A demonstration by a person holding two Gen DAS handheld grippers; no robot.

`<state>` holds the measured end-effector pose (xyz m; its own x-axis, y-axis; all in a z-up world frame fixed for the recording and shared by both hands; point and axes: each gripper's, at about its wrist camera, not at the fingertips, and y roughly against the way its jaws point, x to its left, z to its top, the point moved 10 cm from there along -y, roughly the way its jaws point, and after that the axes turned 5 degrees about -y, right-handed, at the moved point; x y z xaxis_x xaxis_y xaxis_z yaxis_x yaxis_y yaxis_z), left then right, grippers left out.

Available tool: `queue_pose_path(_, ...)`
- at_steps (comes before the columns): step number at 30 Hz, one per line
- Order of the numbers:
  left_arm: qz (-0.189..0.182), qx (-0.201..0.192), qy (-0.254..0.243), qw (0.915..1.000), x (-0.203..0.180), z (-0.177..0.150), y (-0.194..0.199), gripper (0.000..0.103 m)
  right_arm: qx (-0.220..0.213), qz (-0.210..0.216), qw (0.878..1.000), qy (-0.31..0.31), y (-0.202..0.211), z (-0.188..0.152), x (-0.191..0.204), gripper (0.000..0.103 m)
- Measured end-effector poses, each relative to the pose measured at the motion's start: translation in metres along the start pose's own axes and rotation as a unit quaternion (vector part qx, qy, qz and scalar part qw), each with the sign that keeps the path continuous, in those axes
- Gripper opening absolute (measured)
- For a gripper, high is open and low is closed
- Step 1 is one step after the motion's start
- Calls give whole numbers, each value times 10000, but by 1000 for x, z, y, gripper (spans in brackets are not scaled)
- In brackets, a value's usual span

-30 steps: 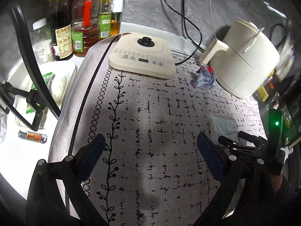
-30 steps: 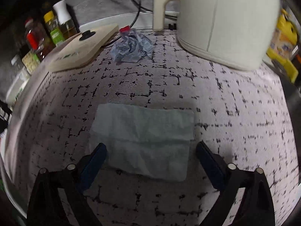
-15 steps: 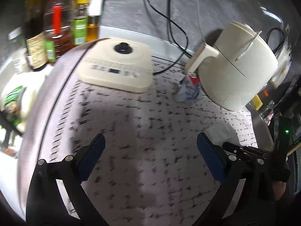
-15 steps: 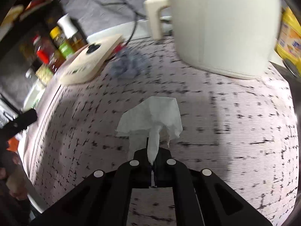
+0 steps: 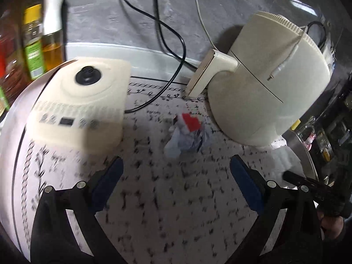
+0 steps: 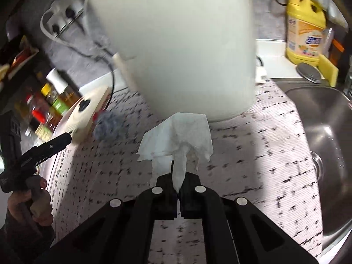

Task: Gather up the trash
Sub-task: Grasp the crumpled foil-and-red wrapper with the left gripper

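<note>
My right gripper (image 6: 177,183) is shut on a white tissue (image 6: 178,135) and holds it above the patterned mat; the tissue also shows in the left wrist view (image 5: 286,156) at the right edge. My left gripper (image 5: 176,176) is open and empty, above the mat. A crumpled blue-grey wrapper with a red patch (image 5: 187,136) lies on the mat just ahead of the left gripper, between the flat cream appliance and the air fryer. It shows blurred in the right wrist view (image 6: 112,125).
A cream air fryer (image 5: 264,77) stands at the right, a flat cream appliance (image 5: 81,103) at the left. Bottles (image 5: 33,44) line the far left. Cables (image 5: 167,33) run along the wall. A steel sink (image 6: 319,143) and yellow detergent bottle (image 6: 305,26) lie to the right.
My right gripper shut on the tissue and lifted it off the mat, swinging right toward the sink. My left gripper moved forward and right toward the crumpled wrapper.
</note>
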<state>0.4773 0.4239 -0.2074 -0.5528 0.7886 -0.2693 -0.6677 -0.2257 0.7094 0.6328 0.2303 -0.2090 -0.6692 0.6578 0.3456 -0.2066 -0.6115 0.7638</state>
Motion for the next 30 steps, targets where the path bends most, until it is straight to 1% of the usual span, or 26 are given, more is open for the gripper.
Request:
queue_pose_path(5, -25, 231, -85, 9997, -3, 11, -32, 96, -41, -145, 9996, -229, -6, 7, -18, 2)
queue_pose_path(10, -143, 459, -141, 9987, -9, 13, -62, 96, -16, -320, 9987, -384, -9, 4, -31, 3)
queue_pose_path(11, -169, 531, -119, 9984, -9, 11, -69, 94, -33, -349, 9985, -411, -7, 4, -34, 3)
queue_pose_path(12, -222, 640, -107, 9976, -11, 9, -75, 74, -85, -371, 9983, -447, -4, 5, -37, 3)
queue_pose_path(13, -208, 756, -111, 9969, -11, 7, -79, 42, -139, -380, 9980, -480, -1, 6, -38, 3)
queue_pose_path(14, -91, 860, -96, 9962, -9, 5, -80, 35, -205, -389, 9977, -521, 3, 7, -39, 3)
queue_pose_path(15, -91, 801, -27, 9967, -8, 6, -77, 33, -266, -392, 9973, -559, 8, 7, -41, 3)
queue_pose_path(18, -214, 661, 51, 9976, -10, 7, -62, 32, -341, -435, 9966, -609, 20, 2, -42, 3)
queue_pose_path(23, -362, 481, -107, 9981, -13, 1, -35, 32, -413, -505, 9961, -591, 38, -13, -33, 3)
queue_pose_path(26, -467, 421, -105, 9980, -13, -4, -21, 32, -452, -561, 9957, -576, 48, -23, -27, 3)
queue_pose_path(30, -576, 372, -260, 9973, -16, -13, 2, 32, -485, -685, 9941, -687, 60, -39, -20, 3)
